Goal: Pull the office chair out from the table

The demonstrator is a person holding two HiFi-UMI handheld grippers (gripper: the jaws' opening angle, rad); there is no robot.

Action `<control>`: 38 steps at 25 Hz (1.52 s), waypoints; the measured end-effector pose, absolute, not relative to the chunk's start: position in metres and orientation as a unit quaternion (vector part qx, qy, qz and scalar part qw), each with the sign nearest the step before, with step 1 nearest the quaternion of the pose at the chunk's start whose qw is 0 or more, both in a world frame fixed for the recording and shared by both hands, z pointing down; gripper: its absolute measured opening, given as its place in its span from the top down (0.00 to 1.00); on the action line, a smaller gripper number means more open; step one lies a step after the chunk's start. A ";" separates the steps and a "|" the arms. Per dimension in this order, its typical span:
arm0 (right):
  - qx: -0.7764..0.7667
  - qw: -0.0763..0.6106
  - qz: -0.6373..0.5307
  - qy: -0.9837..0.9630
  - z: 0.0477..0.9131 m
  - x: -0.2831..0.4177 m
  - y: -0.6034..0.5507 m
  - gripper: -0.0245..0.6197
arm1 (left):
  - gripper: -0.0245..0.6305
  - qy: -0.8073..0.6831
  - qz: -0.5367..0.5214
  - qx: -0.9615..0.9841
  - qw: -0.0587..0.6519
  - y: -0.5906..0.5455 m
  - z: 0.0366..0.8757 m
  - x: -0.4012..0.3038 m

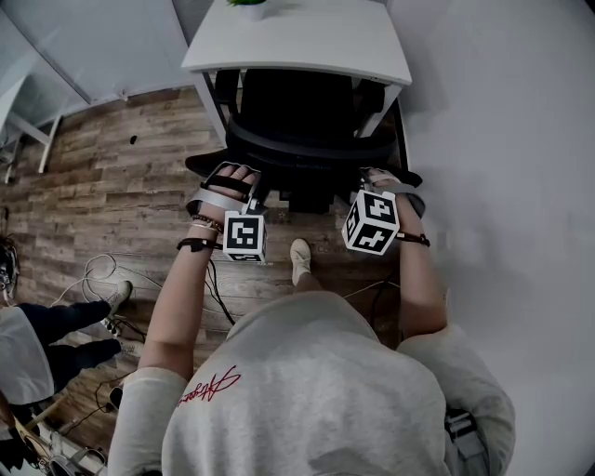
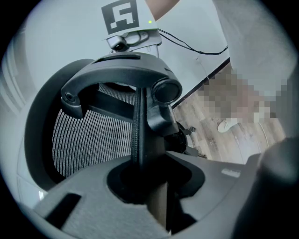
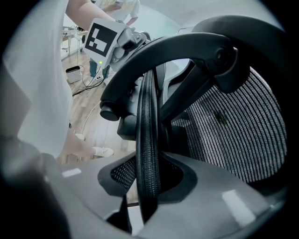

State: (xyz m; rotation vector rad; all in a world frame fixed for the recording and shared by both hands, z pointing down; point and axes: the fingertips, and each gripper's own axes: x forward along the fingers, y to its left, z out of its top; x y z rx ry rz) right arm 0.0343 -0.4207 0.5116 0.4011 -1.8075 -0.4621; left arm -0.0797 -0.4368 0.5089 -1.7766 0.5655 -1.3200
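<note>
Closest in, grey sweatshirt (image 1: pixel 307 390) across the bottom of the head view, two bare forearms reaching up from it. Far left, dark trousers (image 1: pixel 65 325) of a second person, loose cables (image 1: pixel 121 274) on the wooden floor (image 1: pixel 112 186) just beside.

Next along, left hand (image 1: pixel 228 183) wrapped round the left gripper (image 1: pixel 258 195), marker cube facing the camera, tip at the left part of the chair's back. Left gripper view, looking along the left gripper (image 2: pixel 145 184): jaws narrow, closed on the thin black rim of the mesh back, rim rising straight out of the gap, mesh panel off to the left.

White shoe (image 1: pixel 299 260) on the floor between the two forearms.

Centre, black chair (image 1: pixel 311 130) pushed in under the white table (image 1: pixel 297 42), seat beneath the tabletop, curved back toward the person. Small plant pot (image 1: pixel 249 7) at the table's far edge.

Right of centre, right hand (image 1: pixel 390 181) on the right gripper (image 1: pixel 364 186), tip at the right part of the same back. Right gripper view, looking along the right gripper (image 3: pixel 147 186): jaws likewise narrow, clamped on the woven rim, mesh panel spreading to the right, the left gripper's cube beyond the frame.

Far right, plain white wall (image 1: pixel 502 139).
</note>
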 end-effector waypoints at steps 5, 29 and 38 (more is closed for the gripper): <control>0.173 0.580 -0.196 -0.772 0.509 0.029 -0.408 0.79 | 0.81 0.225 -0.524 -0.708 0.417 -0.424 0.507 -0.085; 0.176 0.585 -0.175 -0.772 0.510 0.022 -0.372 0.79 | 0.81 0.218 -0.524 -0.710 0.418 -0.391 0.508 -0.093; 0.178 0.586 -0.171 -0.772 0.511 0.019 -0.359 0.79 | 0.81 0.217 -0.522 -0.711 0.418 -0.378 0.510 -0.095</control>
